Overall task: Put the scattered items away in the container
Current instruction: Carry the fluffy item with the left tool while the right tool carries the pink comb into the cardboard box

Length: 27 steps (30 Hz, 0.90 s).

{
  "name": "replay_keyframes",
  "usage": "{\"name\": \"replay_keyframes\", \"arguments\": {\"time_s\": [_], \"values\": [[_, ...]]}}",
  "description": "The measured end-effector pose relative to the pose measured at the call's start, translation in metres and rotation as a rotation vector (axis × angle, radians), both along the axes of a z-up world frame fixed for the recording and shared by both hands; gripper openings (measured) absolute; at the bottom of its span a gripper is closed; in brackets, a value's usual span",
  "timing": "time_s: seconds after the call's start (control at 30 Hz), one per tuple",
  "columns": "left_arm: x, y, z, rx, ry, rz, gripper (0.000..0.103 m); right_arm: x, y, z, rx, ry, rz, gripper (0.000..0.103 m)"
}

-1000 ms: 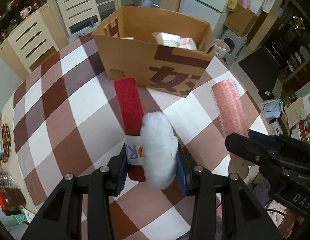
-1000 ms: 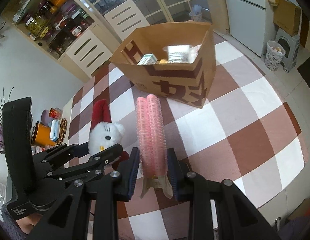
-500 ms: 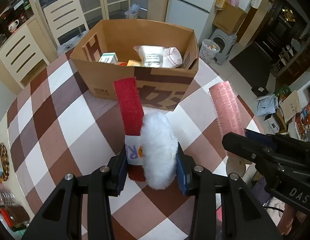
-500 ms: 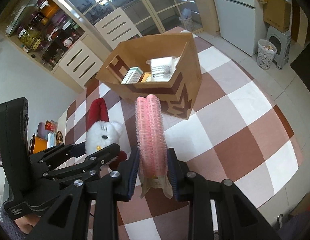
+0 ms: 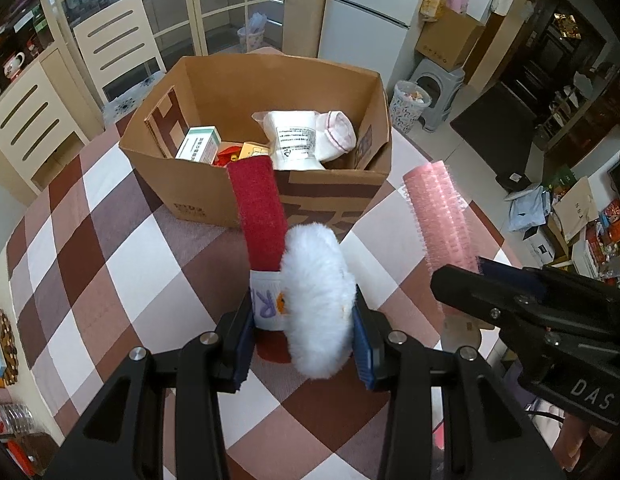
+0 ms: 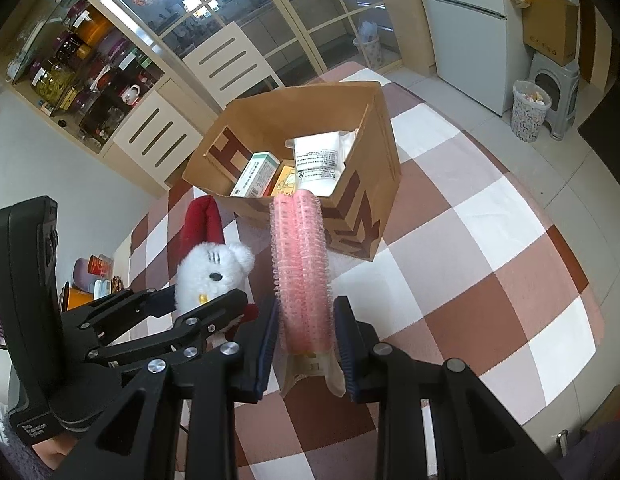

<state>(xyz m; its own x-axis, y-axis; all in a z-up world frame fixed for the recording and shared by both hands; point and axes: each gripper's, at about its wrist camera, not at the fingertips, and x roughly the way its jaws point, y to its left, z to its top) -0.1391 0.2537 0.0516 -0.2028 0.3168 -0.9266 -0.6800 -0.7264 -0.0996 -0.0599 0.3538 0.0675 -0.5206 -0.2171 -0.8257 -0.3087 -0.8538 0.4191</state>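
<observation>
In the left wrist view, the left gripper (image 5: 304,330) is filling the lower centre of the frame, its fingers (image 5: 242,334) clamping a white plush toy (image 5: 315,300) with a red hat that is sticking up toward the cardboard box (image 5: 325,196). The box is sitting open at upper centre on the checkered surface (image 5: 122,264), holding a green-and-white carton (image 5: 198,148), a white labelled packet (image 5: 296,140) and a rolled white sock (image 5: 337,136). At the right of the frame, the right gripper (image 6: 306,344) is clamping its fingers (image 6: 345,352) on a pack of pink hair rollers (image 6: 302,268). In the right wrist view, the rollers are pointing up the frame's centre, their tips overlapping the box's near rim, with the plush toy just to their left.
</observation>
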Motion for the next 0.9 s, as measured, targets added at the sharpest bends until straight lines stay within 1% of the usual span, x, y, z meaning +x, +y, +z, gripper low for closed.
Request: {"name": "replay_keyframes", "arguments": {"time_s": [0.33, 0.5, 0.7, 0.9], "values": [[-0.018, -0.002, 0.003, 0.018, -0.013, 0.011, 0.042, -0.018, -0.001, 0.002, 0.001, 0.010, 0.014, 0.028], [-0.034, -0.006, 0.011, 0.057, -0.036, 0.027, 0.042, -0.031, -0.002, 0.011, -0.006, 0.032, 0.031, 0.028], [-0.066, -0.007, 0.032, 0.124, -0.039, 0.046, 0.042, -0.054, 0.001, 0.026, -0.003, 0.073, 0.040, 0.028], [-0.108, 0.004, 0.048, 0.181, -0.031, 0.062, 0.042, -0.086, 0.011, 0.038, 0.016, 0.103, 0.035, 0.028]]}}
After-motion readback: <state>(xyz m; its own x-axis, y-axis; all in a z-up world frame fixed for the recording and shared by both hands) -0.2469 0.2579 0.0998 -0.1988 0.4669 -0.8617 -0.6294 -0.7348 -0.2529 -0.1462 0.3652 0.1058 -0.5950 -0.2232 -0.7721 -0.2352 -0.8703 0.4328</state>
